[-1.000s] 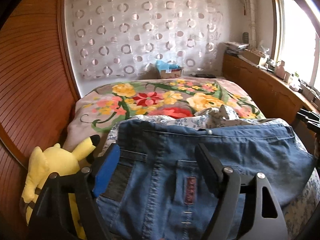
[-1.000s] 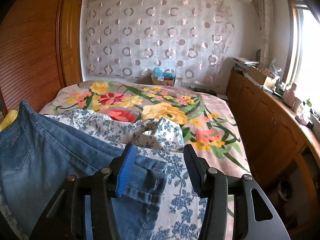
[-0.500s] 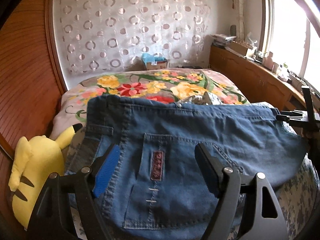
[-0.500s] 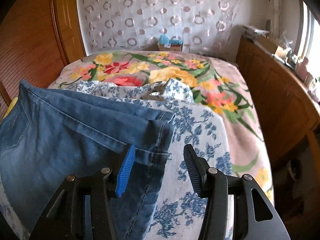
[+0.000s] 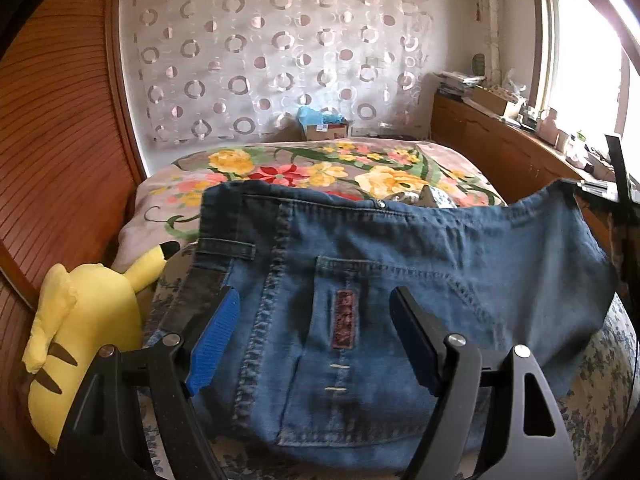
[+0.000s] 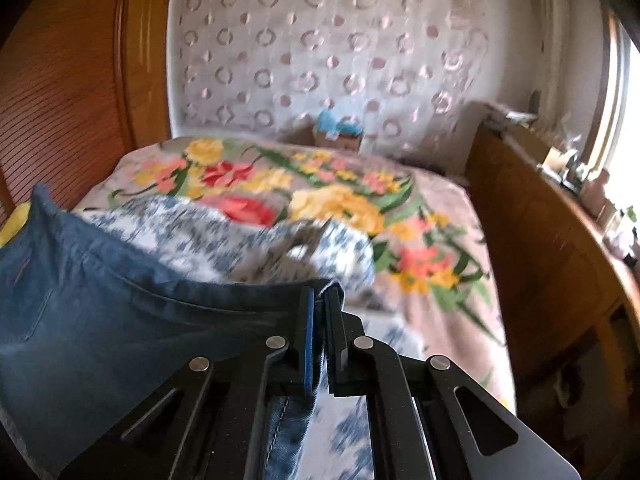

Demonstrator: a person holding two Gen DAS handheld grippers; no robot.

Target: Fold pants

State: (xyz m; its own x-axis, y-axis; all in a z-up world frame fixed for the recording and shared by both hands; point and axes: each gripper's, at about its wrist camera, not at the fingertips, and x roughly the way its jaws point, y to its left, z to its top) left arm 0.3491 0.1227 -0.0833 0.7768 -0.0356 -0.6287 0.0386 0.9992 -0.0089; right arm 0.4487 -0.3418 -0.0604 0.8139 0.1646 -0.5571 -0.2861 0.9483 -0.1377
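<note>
Denim pants (image 5: 360, 280) lay on bed (image 5: 280, 168), back pocket between wide-open left gripper (image 5: 312, 340) fingers; right gripper (image 6: 318, 320) fingers clamped waistband corner. Cardboard box (image 5: 326, 130) far ahead held blue items.

Pretty typical bedroom. Back wall (image 5: 448, 8) is white with a sheer curtain (image 5: 280, 60) hung across it, covered in ring and dot patterns. Left side is all reddish wood paneling (image 5: 60, 140) with horizontal slats. The bed (image 5: 460, 160) has a pinkish blanket with big yellow and red flowers, plus a blue-and-white floral sheet (image 6: 224, 236) bunched on top. A cardboard box (image 5: 326, 130) with something blue in it sits at the far end. Along the right there's a long wooden cabinet (image 5: 500, 148) cluttered with papers and bottles, under a window (image 5: 580, 60) blasting in daylight. Yellow plush (image 5: 80, 320) by the paneling.
</note>
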